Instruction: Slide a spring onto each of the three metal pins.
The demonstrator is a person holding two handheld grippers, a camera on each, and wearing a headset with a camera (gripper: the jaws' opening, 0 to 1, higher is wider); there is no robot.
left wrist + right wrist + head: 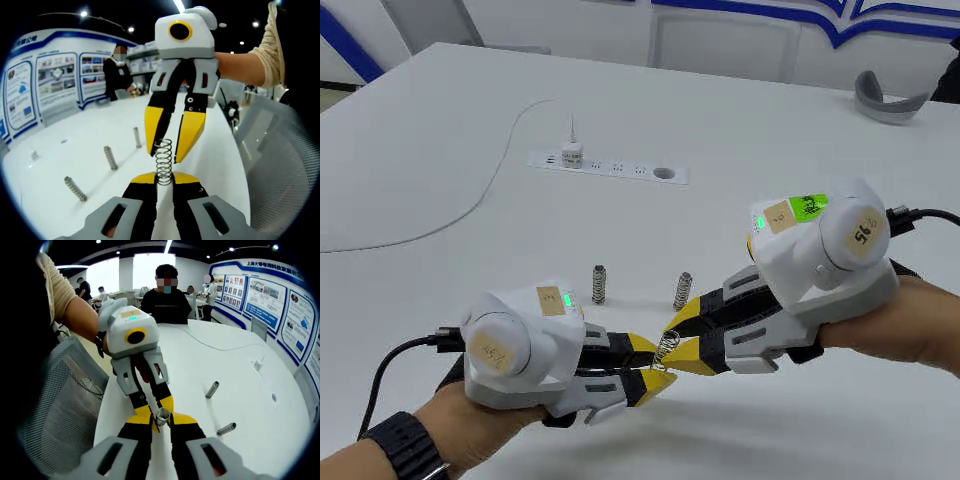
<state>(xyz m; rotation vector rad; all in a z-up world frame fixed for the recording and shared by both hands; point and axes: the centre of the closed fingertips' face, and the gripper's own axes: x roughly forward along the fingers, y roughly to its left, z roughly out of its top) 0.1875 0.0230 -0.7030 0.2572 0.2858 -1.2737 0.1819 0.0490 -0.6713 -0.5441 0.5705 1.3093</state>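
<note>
Spring (164, 160) between both grippers' fingers (189, 126)

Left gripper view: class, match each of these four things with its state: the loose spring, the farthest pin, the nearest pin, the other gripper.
Things
1. loose spring
2. farthest pin
3. nearest pin
4. right gripper

States
A. bare, no spring on it
B. jaws either side of the loose spring's upper end
C. lower end pinched by the left gripper
D. wears a spring

Pairs: 1-C, 2-A, 3-D, 4-B.
</note>
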